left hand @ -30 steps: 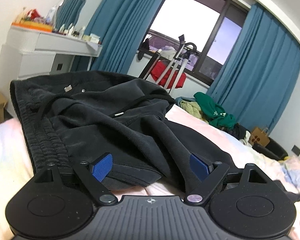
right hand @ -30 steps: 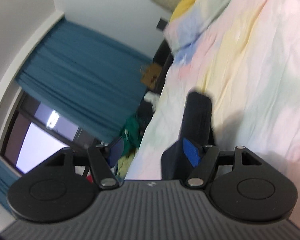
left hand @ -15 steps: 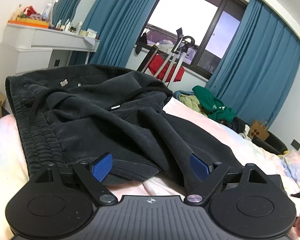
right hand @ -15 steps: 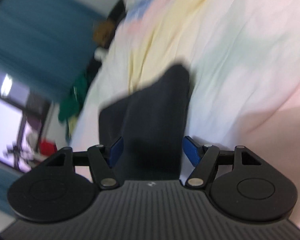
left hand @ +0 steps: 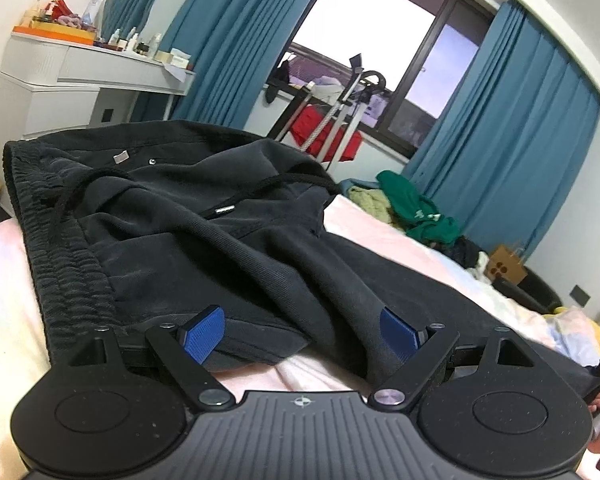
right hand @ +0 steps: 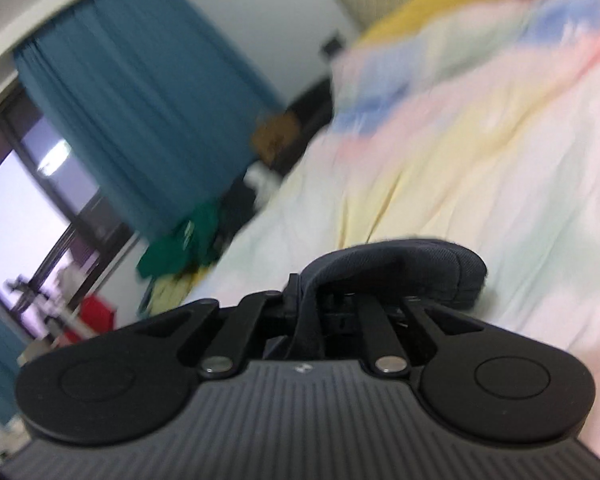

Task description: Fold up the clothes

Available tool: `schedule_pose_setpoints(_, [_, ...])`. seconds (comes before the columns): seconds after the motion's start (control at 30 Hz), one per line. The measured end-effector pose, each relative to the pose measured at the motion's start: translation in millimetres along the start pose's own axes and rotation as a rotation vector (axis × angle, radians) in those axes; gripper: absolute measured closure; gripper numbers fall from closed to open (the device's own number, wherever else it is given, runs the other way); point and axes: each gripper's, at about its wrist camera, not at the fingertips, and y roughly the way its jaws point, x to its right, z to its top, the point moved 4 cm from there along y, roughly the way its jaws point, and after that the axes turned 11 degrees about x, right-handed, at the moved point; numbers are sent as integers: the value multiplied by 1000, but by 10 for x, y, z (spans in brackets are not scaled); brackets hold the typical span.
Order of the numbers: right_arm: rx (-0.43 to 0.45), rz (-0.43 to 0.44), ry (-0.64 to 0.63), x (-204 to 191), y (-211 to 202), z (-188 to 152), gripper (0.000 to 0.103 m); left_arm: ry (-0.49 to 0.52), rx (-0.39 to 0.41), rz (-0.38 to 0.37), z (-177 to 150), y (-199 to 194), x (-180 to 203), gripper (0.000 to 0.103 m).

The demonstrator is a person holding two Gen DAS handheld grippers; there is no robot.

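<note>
Because the black trousers [left hand: 188,216] lie rumpled on the pastel bed cover [left hand: 4,280] directly ahead of the left gripper [left hand: 302,330], with one leg running away to its right side, they are clearly not yet in a neat folded shape. This left gripper stands wide open, its two blue pads apart, and it holds nothing; a thick ridge of the cloth and a folded edge lie between and just in front of the pads.

At the right gripper [right hand: 320,300] the fingers are closed together on a dark hem of the garment [right hand: 400,268], which curls up and over the fingertips. I judge this to be the end of the trouser leg, though that view is blurred.

By its look the cloth is soft, rather thick and limp, like fleece. It will sag and drape when lifted, not keep any shape, and it is not slippery or fragile. The weight seems moderate.

Good places for holding are the ribbed elastic waistband [left hand: 60,248], to the left front of the left gripper, and the hem, since the double layers there give the pads more to bite. The loose drawstring [left hand: 72,196] may catch.
</note>
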Motion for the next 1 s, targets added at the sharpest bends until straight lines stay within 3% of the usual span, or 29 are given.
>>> schedule_pose_setpoints(0.13, [84,-133,-32,179,-27,88,95,-72,-3,-50,114,-139,-49,15])
schedule_pose_setpoints(0.27, [-4,-253,-48,560,170,-120,95,-180,9,-28,256,-327,-223,13])
schedule_pose_setpoints(0.37, [-1,-237,-59,527,133,-87,95,-239,9,86,316,-412,-446,13])
schedule_pose_setpoints(0.43, [1,-227,-67,505,109,-64,95,-343,-27,147,313,-439,-626,13])
schedule_pose_setpoints(0.57, [6,-206,-82,461,59,-20,95,-644,-135,103,205,-482,-886,12])
schedule_pose_setpoints(0.73, [10,-200,-90,471,50,25,95,-860,-265,93,-82,-469,-996,10])
schedule_pose_setpoints(0.83, [11,-202,-86,487,68,6,95,-875,-244,116,-164,-365,-1058,11])
schedule_pose_setpoints(1.0, [-1,-205,-62,549,109,-91,95,-924,-137,194,-148,-105,-1331,15])
